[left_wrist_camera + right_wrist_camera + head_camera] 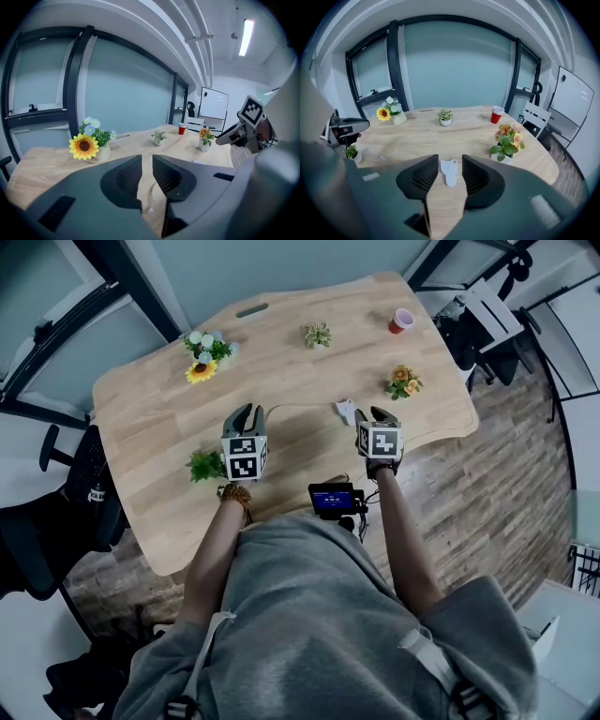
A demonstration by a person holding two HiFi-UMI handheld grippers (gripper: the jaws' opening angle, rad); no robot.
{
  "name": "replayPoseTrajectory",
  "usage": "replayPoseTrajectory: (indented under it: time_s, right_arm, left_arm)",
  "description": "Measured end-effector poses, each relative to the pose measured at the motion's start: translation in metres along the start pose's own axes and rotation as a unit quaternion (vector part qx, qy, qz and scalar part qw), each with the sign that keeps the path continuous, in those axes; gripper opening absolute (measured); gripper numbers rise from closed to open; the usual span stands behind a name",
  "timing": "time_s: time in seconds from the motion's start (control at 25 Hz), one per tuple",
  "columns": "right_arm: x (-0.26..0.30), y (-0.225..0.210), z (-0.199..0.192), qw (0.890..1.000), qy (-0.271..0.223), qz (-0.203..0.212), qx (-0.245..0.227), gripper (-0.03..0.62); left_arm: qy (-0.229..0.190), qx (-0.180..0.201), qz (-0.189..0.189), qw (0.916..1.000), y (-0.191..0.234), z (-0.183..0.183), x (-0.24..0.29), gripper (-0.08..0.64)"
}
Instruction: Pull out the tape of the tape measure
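The wooden table (291, 371) fills most of the head view, but its near edge is hidden behind the person's body, and the room's corners are cut off. There are two grippers above it. The left gripper (247, 412) hangs over bare wood with its jaws separated by only a narrow gap, and nothing sits in that gap. The right gripper (375, 414) has its jaws wider apart and also grasps nothing. Four potted plants stand on the table: a sunflower bouquet (202, 358) at the far left, a small green plant (317, 334) at the far middle, orange flowers (403, 382) near the right edge, and a leafy plant (204, 465) just beside the left gripper. One red cup (401, 321) stands at the far right corner. The one tape measure (449, 172) is small and white, and its details are hard to make out. It lies flat on the table, just ahead of the right gripper's tips, and it shows through the gap between those jaws. Neither jaw seems to touch it. It is well apart from the left gripper.
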State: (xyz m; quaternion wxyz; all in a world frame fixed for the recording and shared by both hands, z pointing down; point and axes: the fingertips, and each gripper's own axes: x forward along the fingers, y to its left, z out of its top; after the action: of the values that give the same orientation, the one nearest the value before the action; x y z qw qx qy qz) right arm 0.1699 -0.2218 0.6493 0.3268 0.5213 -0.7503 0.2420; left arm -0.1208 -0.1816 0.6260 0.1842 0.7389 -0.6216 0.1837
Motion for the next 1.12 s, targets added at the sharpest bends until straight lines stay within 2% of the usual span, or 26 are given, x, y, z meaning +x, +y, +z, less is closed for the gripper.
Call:
replayPoseTrajectory:
  time_s: [0.28, 0.64, 0.88, 1.12]
  right_arm:
    - [-0.030, 0.009, 0.046, 0.998, -0.063, 0.019, 0.007, 0.167]
    - [-0.089, 0.019, 0.119, 0.986, -0.162, 0.029, -0.010, 0.167]
    - [-0.136, 0.029, 0.164, 0.972, -0.230, 0.019, -0.037, 0.166]
    - [-0.182, 0.047, 0.202, 0.953, -0.295, 0.012, -0.066, 0.164]
  left_arm:
    - [-0.057, 0.003, 0.015, 0.9982, 0.006, 0.046, -0.018, 0.072]
    - [-0.111, 0.018, 0.007, 0.9937, -0.009, 0.103, -0.038, 0.072]
    - [-0.177, 0.034, -0.009, 0.9835, -0.028, 0.168, -0.062, 0.072]
    - [-0.254, 0.061, -0.033, 0.9647, -0.056, 0.241, -0.099, 0.072]
